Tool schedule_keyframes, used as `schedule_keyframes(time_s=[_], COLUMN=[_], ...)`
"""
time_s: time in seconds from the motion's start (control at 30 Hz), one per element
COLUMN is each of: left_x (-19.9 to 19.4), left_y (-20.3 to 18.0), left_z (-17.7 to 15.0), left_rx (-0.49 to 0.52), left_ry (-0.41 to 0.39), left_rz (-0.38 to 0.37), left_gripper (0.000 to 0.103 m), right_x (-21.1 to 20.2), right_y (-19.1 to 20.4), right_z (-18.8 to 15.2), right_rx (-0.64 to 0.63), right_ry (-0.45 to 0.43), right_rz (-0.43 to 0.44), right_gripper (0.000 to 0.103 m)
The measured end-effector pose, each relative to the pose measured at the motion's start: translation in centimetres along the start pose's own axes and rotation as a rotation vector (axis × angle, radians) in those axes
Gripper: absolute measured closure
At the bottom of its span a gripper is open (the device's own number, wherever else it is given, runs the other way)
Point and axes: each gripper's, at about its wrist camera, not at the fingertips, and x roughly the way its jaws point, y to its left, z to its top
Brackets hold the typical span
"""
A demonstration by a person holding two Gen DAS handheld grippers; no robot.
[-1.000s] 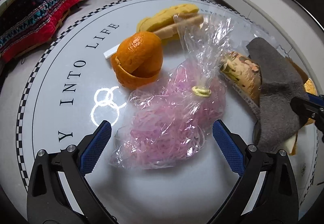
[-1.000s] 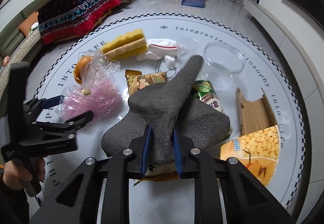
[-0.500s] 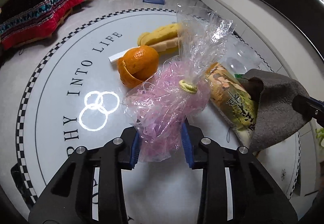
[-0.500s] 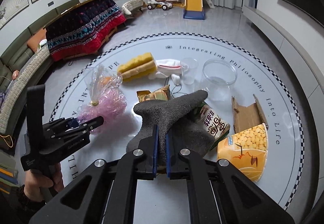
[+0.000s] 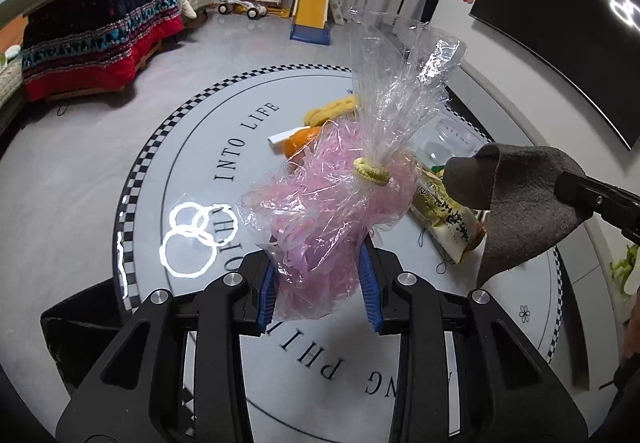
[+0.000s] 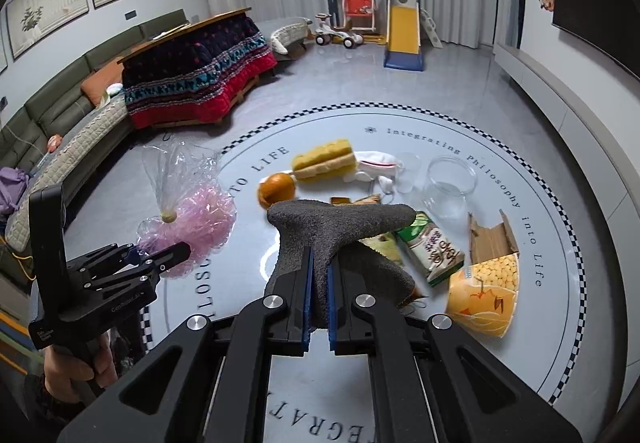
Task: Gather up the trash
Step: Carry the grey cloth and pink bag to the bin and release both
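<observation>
The left hand-held gripper [image 5: 318, 285] is closed narrowly on a clear plastic bag [image 5: 320, 203] stuffed with pink shredded strips, and the bag is held clear above the round white bench [image 5: 140, 179]. The grip is taken low on the bag's belly, below the yellow band [image 5: 372, 173] that ties its neck. The bag is judged to be very light and soft; the film looks slick and crushes easily, so a hold at the tied neck would likely slip less than one on the loose filling.

The right hand-held gripper [image 6: 318, 293] is pinched almost fully together on a grey cloth [image 6: 340, 227], which hangs limp in folds above the bench. It is taken to be light and floppy, and a pinch anywhere on it should serve.

Left on the bench are an orange peel [image 6: 276, 189], a yellow sponge [image 6: 324, 163], a green snack packet [image 6: 434, 249], a torn corn-printed carton [image 6: 486, 289] and a clear plastic cup [image 6: 452, 183]. The cup and carton are judged thin and crushable, best gripped gently at a rim or edge.
</observation>
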Motion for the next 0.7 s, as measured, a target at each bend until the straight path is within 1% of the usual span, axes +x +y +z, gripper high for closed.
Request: schedule_keyframes(time_s=[0.17, 0.3, 0.47, 0.7], left_x=[-3.2, -5.6, -8.6, -11.7], left_y=[2.7, 5.1, 8.1, 12.5], left_z=[-1.8, -3.6, -6.5, -10.8], left_rx=[-0.037, -0.071, -0.119, -0.193], left_ry=[-0.031, -0.045, -0.067, -0.066], left_rz=[0.054, 0.086, 0.14, 0.229], left_gripper=[0.068, 0.068, 0.067, 0.066], right_x=[-0.7, -1.0, -0.6, 0.2], right_y=[3.4, 6.8, 11.8, 19.6], right_z=[-1.2, -2.5, -4.5, -7.1], right_rx=[-0.028, -0.055, -0.113, -0.212], right_ry=[0.008, 0.017, 0.043, 0.087], right_rz=[0.043, 0.101, 0.173, 0.27], right_gripper=[0.096, 0.096, 0.096, 0.096])
